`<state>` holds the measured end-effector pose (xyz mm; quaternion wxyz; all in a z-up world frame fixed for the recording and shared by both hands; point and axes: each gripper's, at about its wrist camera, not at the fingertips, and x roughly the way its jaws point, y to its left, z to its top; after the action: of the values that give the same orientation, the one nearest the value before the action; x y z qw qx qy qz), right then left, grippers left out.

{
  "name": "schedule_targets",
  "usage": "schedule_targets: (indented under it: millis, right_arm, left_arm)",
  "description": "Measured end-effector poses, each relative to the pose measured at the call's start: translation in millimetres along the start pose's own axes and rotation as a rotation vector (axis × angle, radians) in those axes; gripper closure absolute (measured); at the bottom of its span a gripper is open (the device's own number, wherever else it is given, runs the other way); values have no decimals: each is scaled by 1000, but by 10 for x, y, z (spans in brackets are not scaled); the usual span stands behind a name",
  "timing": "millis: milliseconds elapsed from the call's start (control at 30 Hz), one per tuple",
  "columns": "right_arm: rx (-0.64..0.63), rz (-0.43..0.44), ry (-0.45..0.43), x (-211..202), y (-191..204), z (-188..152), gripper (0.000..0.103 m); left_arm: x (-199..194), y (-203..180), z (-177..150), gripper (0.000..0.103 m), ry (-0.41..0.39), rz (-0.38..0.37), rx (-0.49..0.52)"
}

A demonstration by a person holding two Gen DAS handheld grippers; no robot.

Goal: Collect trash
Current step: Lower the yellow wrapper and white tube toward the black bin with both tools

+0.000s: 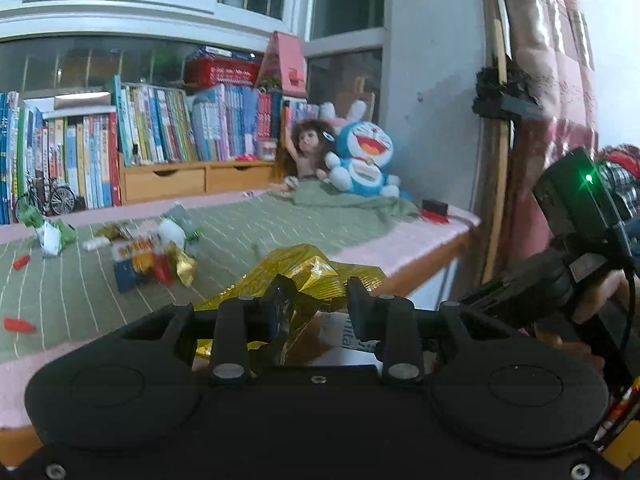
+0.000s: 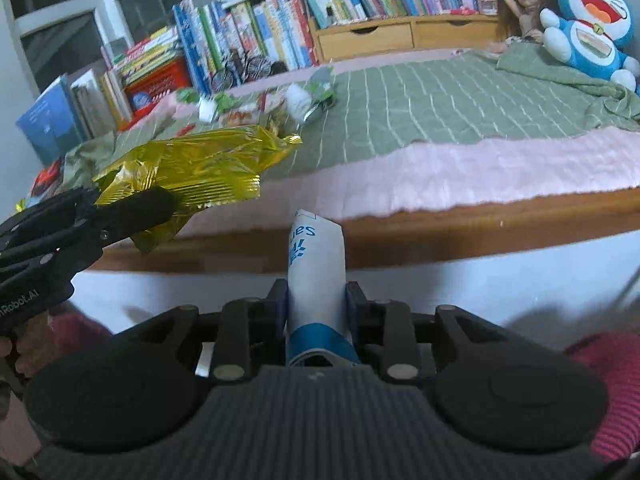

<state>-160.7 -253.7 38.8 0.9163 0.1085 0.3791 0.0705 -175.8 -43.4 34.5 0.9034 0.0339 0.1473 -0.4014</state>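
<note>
My left gripper [image 1: 318, 294] is shut on a crumpled gold foil wrapper [image 1: 308, 268] and holds it in the air just off the bed's front edge. The right wrist view shows the same wrapper [image 2: 192, 168] at the left, with a black left finger [image 2: 148, 204] pressed on it. My right gripper [image 2: 316, 292] is shut on a white-and-blue rolled paper pack [image 2: 316, 256] that points toward the bed. A corner of that pack [image 1: 344, 332] shows under the gold wrapper. More trash [image 1: 152, 256] lies in a heap on the green cover, also visible from the right wrist [image 2: 280, 100].
A green-and-white wrapper [image 1: 48, 234] and red scraps [image 1: 18, 325] lie on the bed [image 2: 480, 216]. Books [image 1: 160, 128], wooden drawers [image 1: 200, 178], a doll [image 1: 306, 152] and a blue plush [image 1: 362, 160] line the back. A hanging quilt [image 1: 552, 60] stands at the right.
</note>
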Motion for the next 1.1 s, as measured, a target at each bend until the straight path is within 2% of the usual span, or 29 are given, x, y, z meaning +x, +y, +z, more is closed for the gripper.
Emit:
schedule_targets:
  millis: [233,633,933,1100]
  right_arm:
    - [27,31,101,76,-38,-168,68]
    - [46,39,214,194,-18,-394,68]
    - [91,27,294,387,-113,-427,67]
    - [83,19,338,492,-107,-447,63]
  left_arm:
    - [-64,-60,-182,70,70,2,-17]
    - [-264,-261,-305,71,120,-32,4]
    - [-174,-244,-492,71,238,-30,-39]
    - [-20,-165,-620,71,333,-17,-72]
